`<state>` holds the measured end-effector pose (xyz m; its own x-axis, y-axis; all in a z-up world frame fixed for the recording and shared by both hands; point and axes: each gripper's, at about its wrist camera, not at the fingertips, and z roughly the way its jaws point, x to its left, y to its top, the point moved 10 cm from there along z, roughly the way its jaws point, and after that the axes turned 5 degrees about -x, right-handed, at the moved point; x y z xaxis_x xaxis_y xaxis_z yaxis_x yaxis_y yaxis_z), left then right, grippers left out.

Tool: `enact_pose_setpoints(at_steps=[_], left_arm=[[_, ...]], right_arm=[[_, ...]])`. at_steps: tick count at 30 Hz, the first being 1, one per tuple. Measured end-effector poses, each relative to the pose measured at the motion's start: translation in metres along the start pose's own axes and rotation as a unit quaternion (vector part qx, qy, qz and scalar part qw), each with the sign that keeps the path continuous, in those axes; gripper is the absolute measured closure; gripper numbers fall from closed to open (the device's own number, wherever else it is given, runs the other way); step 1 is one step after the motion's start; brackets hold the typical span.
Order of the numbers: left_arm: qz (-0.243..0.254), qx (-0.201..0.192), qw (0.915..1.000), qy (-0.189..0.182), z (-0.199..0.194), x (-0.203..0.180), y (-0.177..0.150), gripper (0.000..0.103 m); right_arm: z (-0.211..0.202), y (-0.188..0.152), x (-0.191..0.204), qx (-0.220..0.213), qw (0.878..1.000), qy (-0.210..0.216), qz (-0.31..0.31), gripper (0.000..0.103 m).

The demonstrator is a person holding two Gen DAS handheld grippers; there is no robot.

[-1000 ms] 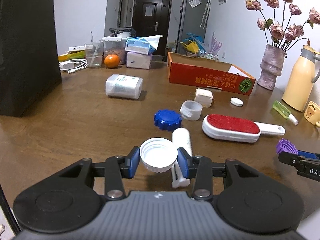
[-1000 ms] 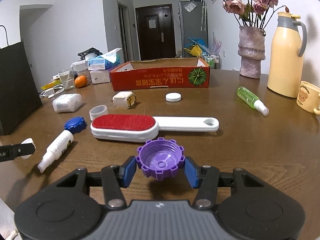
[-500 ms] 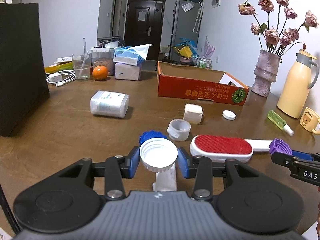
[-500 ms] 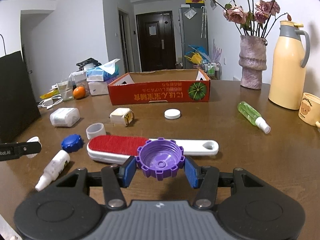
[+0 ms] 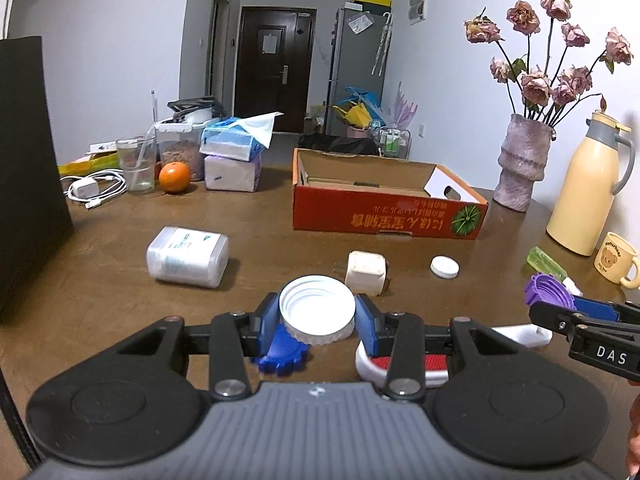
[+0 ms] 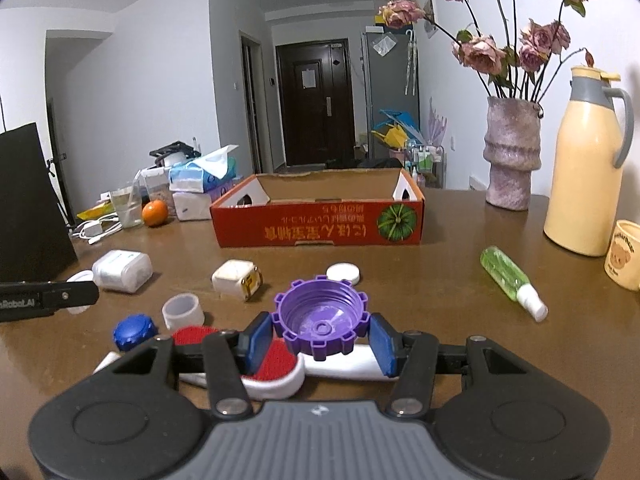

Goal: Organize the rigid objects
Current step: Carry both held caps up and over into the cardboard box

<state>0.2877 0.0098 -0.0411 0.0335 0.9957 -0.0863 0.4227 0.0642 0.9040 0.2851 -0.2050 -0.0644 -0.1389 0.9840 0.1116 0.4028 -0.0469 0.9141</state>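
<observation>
My left gripper (image 5: pixel 317 316) is shut on a white screw cap (image 5: pixel 317 307), held above the table. My right gripper (image 6: pixel 320 334) is shut on a purple notched cap (image 6: pixel 320 322); the purple cap also shows in the left wrist view (image 5: pixel 547 287). An open red cardboard box (image 6: pixel 320 224) stands ahead in the middle of the table (image 6: pixel 440 288). A red and white lint brush (image 6: pixel 276 364) and a blue cap (image 6: pixel 133 330) lie below the grippers. A white block (image 6: pixel 236 278), a small white lid (image 6: pixel 343 272) and a white ring (image 6: pixel 183 310) lie in front of the box.
A white plastic container (image 5: pixel 187 257) lies at left, a black bag (image 5: pixel 28 168) further left. A green spray bottle (image 6: pixel 510 278), yellow thermos (image 6: pixel 586 164), mug (image 6: pixel 624 254) and flower vase (image 6: pixel 512 152) stand at right. Tissue packs (image 5: pixel 236 160), an orange (image 5: pixel 174 177), a glass and cable sit far left.
Both grippers have risen and moved forward toward the red box, each still holding its cap. The table objects now sit lower and closer in both views.
</observation>
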Motion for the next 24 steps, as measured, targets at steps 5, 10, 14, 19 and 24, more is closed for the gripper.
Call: enact_pose_setpoints(at_steps=[5,10,14,19,24], left_arm=[[0.004,-0.004,1.0000,-0.007,0.013,-0.006,0.013,0.062],[0.007,-0.009,0.9998,-0.014,0.025,-0.013,0.031,0.062],[0.011,-0.018,0.9996,-0.021,0.036,-0.021,0.047,0.062],[0.013,-0.027,0.9993,-0.023,0.051,-0.029,0.066,0.062],[0.013,-0.035,0.9990,-0.025,0.066,-0.036,0.085,0.062]], right_arm=[[0.011,0.015,-0.001,-0.007,1.000,-0.001,-0.002,0.051],[0.023,0.030,-0.001,-0.013,1.000,0.006,0.005,0.051],[0.032,0.043,0.000,-0.019,1.000,0.010,0.006,0.051],[0.047,0.059,0.001,-0.026,1.000,0.011,0.006,0.051],[0.062,0.075,0.001,-0.030,0.999,0.013,0.006,0.051]])
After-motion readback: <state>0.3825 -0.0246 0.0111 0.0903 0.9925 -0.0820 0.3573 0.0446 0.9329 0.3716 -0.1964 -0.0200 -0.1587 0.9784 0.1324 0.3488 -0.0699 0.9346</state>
